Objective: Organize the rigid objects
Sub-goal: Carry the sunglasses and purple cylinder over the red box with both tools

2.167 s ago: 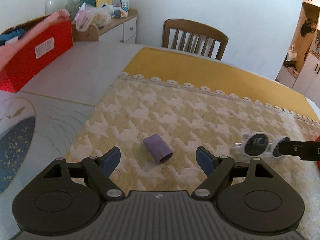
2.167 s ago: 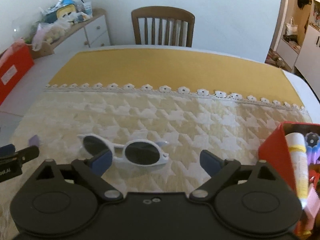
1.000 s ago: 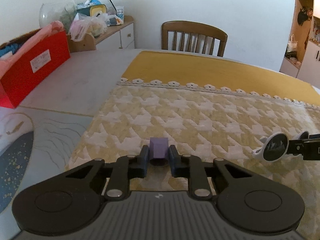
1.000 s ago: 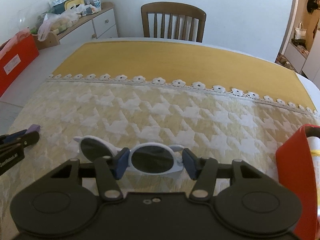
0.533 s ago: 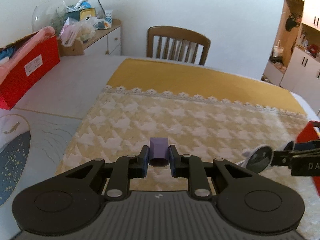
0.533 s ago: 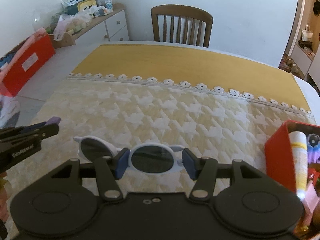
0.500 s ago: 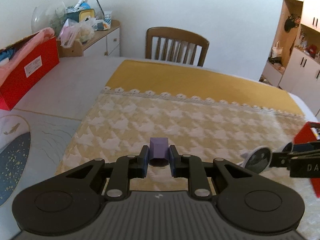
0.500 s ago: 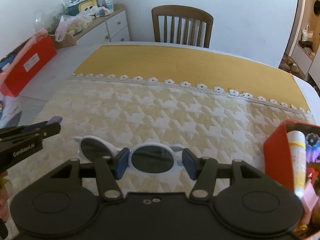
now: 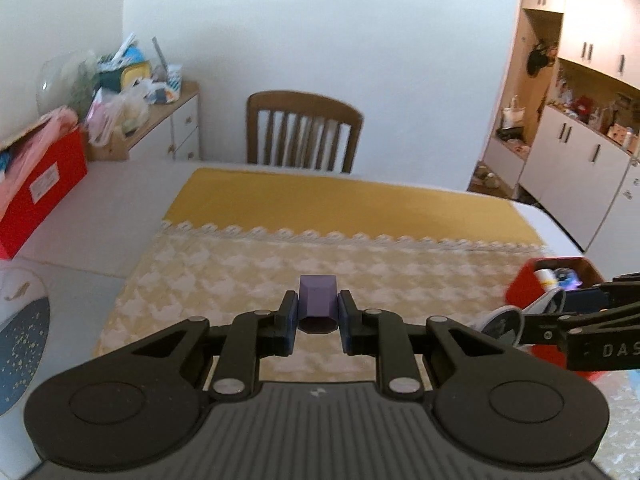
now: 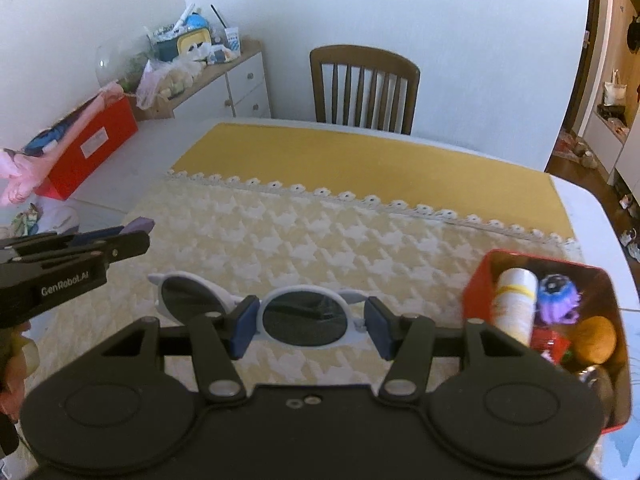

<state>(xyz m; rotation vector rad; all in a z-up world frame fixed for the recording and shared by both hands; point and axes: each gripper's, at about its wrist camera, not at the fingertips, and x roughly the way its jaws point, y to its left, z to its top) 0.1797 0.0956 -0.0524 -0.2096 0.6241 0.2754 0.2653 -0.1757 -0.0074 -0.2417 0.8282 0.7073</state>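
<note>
My left gripper (image 9: pixel 318 314) is shut on a small purple hexagonal tube (image 9: pixel 318 304) and holds it above the patterned cloth. My right gripper (image 10: pixel 310 326) is shut on white-framed sunglasses (image 10: pixel 304 318) by the right lens, lifted off the cloth; the left lens sticks out to the left. A red box (image 10: pixel 476 284) holding a white tube, a purple toy and a brown ball stands at the right. In the left wrist view the right gripper (image 9: pixel 560 320) with the sunglasses (image 9: pixel 504 326) is at the right, in front of the red box (image 9: pixel 524 284).
A yellow cloth with a lace border (image 10: pixel 360 168) covers the white table. A wooden chair (image 10: pixel 364 88) stands at the far side. A large red box (image 10: pixel 92 144) with pink fabric is at the left. A blue-patterned plate (image 9: pixel 20 332) lies at the near left.
Both grippers have risen with their objects. The right gripper has moved toward the red box, which now shows its contents. The left gripper has followed to the right.
</note>
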